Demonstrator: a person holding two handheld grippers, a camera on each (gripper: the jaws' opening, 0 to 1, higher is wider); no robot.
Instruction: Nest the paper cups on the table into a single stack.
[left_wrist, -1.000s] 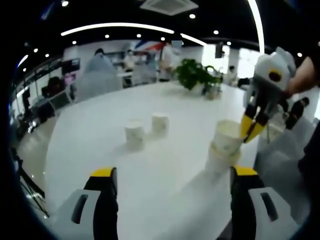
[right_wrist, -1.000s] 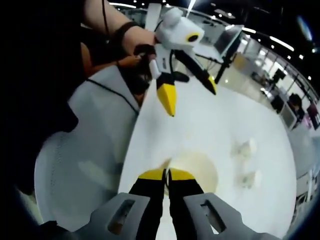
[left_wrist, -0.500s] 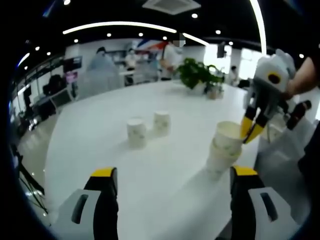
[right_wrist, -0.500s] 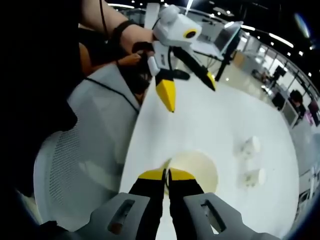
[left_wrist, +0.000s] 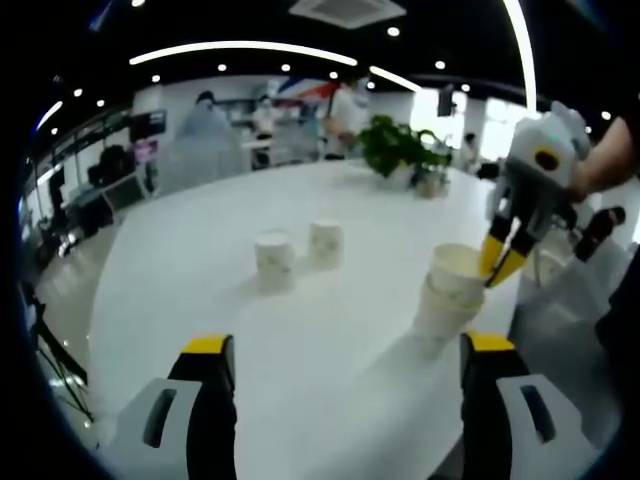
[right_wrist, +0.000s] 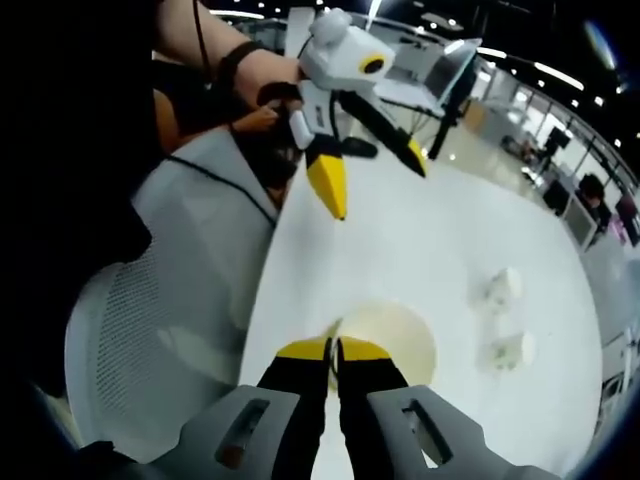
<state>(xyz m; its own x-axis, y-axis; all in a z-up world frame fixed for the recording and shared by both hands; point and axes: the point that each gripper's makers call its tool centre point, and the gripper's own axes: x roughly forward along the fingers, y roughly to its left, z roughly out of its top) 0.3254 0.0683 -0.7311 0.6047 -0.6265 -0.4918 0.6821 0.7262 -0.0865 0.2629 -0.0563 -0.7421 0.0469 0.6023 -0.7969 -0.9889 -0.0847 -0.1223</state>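
Two grippers work over a white table (left_wrist: 200, 260). From the right gripper view, the right gripper (right_wrist: 333, 350) has its yellow-tipped jaws pressed together on the near rim of the top cup of a nested stack of paper cups (right_wrist: 395, 335), seen from above as a pale open mouth. The left gripper view shows the same pinch from the side: the right gripper (left_wrist: 500, 262) comes down from the upper right, held in a hand (left_wrist: 605, 160) with the forearm reaching in from the edge, jaws closed on the rim. Here the stack (left_wrist: 447, 292) stands upright, mouth up, long axis vertical, ahead of the left gripper's right jaw.

From the left gripper view, the left gripper (left_wrist: 340, 350) has its jaws spread wide, holding nothing, hovering low over the table. Beyond them, well apart from the stack, two single cups (left_wrist: 274, 261) (left_wrist: 326, 243) stand side by side, upside down. A potted plant (left_wrist: 395, 148) sits at the far table edge, with people standing behind it.

The right gripper view adds the left gripper (right_wrist: 365, 165) seen from ahead, jaws apart, gripped by a hand (right_wrist: 265, 85) with a dark strap at the wrist. A white mesh chair (right_wrist: 140, 320) stands left of the table, and the two single cups (right_wrist: 502, 285) (right_wrist: 508, 350) lie to the right of the stack.
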